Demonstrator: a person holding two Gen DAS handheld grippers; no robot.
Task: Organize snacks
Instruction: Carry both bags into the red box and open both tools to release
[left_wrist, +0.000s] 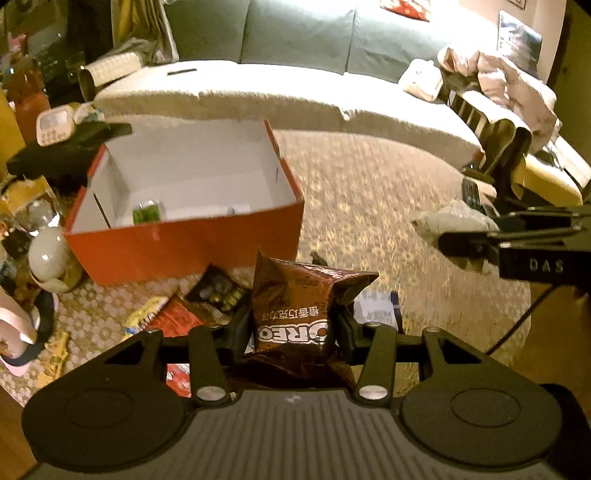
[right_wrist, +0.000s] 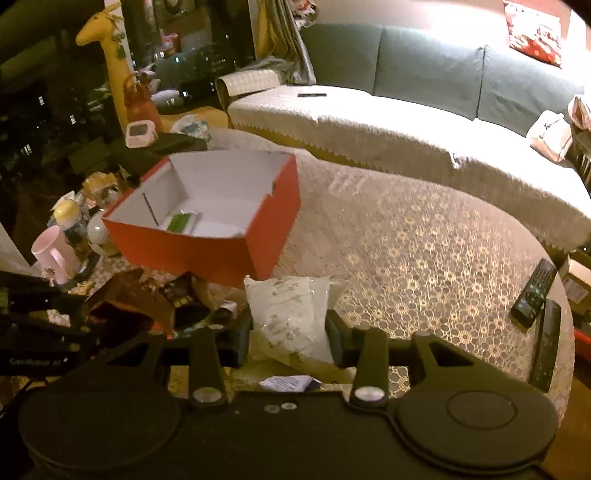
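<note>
My left gripper (left_wrist: 293, 325) is shut on a brown Oreo packet (left_wrist: 295, 302) and holds it above the table, just in front of the open red box (left_wrist: 184, 243). The box has a white inside and a small green packet (left_wrist: 147, 212) in it. My right gripper (right_wrist: 290, 332) is shut on a clear whitish snack bag (right_wrist: 291, 314), to the right of the box (right_wrist: 207, 251). In the left wrist view the right gripper (left_wrist: 454, 240) shows at the right edge with the whitish bag (left_wrist: 450, 219). Several loose snack packets (left_wrist: 177, 314) lie in front of the box.
The round table has a patterned cloth (right_wrist: 424, 258). Two remotes (right_wrist: 535, 295) lie near its right edge. A pink mug (right_wrist: 55, 254), bottles and clutter stand left of the box. A sofa (right_wrist: 406, 122) with a white cover runs behind the table.
</note>
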